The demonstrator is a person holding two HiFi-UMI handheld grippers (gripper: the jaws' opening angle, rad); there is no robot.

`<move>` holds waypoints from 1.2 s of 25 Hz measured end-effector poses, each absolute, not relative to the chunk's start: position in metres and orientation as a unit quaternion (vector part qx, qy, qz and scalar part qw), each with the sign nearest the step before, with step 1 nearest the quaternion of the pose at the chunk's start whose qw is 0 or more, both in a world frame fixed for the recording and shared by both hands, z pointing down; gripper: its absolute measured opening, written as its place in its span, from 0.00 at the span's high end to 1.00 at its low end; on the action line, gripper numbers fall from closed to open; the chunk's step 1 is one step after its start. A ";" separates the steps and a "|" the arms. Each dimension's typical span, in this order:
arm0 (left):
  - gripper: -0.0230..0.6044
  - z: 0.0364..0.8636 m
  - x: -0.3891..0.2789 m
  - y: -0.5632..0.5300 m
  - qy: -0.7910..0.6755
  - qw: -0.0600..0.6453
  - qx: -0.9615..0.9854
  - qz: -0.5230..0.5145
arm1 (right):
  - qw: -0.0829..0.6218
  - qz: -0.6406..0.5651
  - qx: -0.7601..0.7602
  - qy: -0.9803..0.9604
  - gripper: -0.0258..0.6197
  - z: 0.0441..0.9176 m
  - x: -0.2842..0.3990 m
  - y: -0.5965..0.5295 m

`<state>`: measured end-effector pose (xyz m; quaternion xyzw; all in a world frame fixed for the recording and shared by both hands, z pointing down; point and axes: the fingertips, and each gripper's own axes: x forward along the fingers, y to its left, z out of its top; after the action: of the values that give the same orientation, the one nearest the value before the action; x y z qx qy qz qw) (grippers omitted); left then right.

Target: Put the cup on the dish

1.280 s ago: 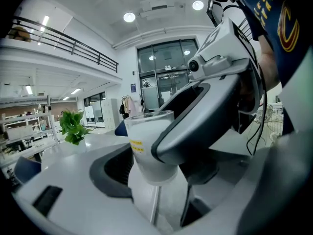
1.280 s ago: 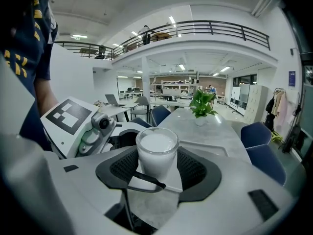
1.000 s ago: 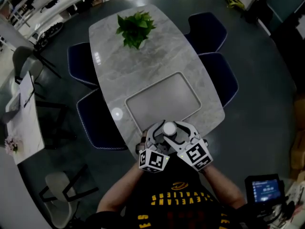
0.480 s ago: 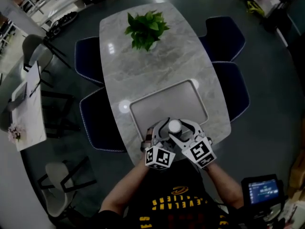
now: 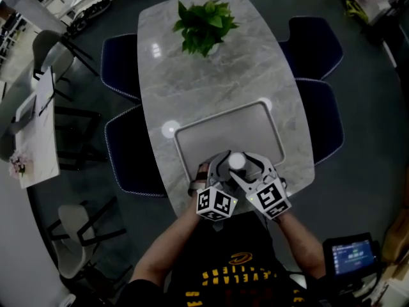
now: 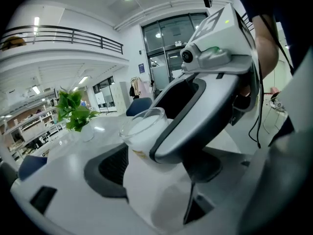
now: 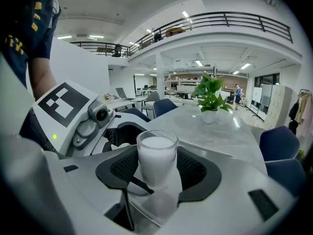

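At the left edge of the grey marble-look oval table [image 5: 217, 75], two dark blue upholstered chairs [image 5: 131, 155] are tucked in, and a leafy green potted plant [image 5: 204, 24] stands at the far end. Nearer the person lies the pale grey rectangular dish with a raised rim [image 5: 223, 136], bare except at its near end.

There the left gripper [image 6: 156, 169] has its jaws opening. The clear glass cup filled with something white [image 5: 236, 161] stands upright between them, but the pads do not look pressed on it. To its right, the right gripper [image 7: 157, 169] is clamped on the cup, with a dark ribbed pad against each side of the glass (its jaws cross the left gripper's around the same cup).

The cup is already at the near end of the dish, so the carrying looks done. No view shows whether its base rests on the dish surface. What seems left is to settle it if needed, open the right gripper's jaws and draw both grippers back without tipping it.
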<state>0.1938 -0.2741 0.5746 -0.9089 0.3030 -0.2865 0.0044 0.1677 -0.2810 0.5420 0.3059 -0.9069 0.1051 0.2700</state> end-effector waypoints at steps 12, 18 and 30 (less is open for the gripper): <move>0.50 0.598 0.184 -0.285 0.334 -0.035 -0.893 -0.300 | 0.256 0.102 0.292 -0.916 0.58 0.561 0.163 -0.295; 0.54 0.615 0.182 -0.294 0.335 -0.054 -0.886 -0.317 | 0.275 0.094 0.290 -0.912 0.58 0.574 0.163 -0.304; 0.57 0.659 0.175 -0.310 0.336 -0.107 -0.853 -0.385 | 0.297 0.103 0.283 -0.906 0.58 0.611 0.166 -0.323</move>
<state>0.1750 -0.3099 0.6593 -0.8531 0.3360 -0.3847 -0.1065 0.1658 -0.3230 0.6109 0.2826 -0.9063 0.1025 0.2970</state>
